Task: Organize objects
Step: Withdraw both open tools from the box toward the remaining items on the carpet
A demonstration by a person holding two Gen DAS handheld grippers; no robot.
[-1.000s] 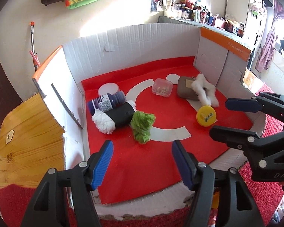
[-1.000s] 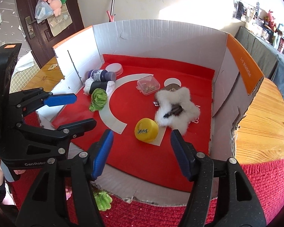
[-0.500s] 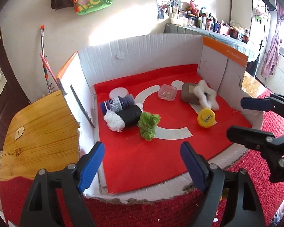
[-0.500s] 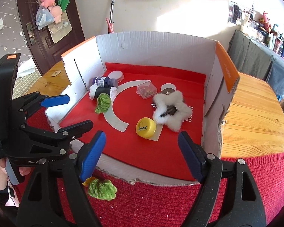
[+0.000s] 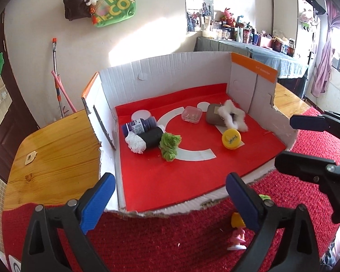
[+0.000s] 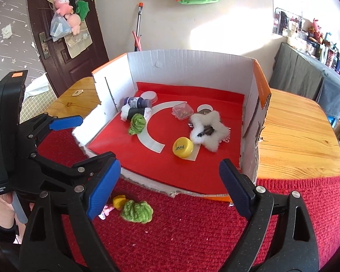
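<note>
Presently, nothing is held: left gripper (image 5: pixel 170 200) and right gripper (image 6: pixel 170 185) jaws are opening wide, empty, before the cardboard box (image 6: pixel 192 68). Boxed: yellow cap (image 6: pixel 182 147), fluffy star (image 6: pixel 207 131), green yarn (image 5: pixel 169 145). Outstanding on the red mat (image 6: pixel 192 238): green yarn bundle (image 6: pixel 137 212), small figurine (image 5: pixel 236 238). Next pickup is judged to require descent over these.

We see a wooden table (image 6: pixel 292 136) with a red knitted cloth (image 6: pixel 192 231) on its near part, bearing the cardboard box (image 6: pixel 192 68), a green yarn bundle (image 6: pixel 137 211) and a small pink-and-yellow toy (image 5: pixel 237 233).
</note>
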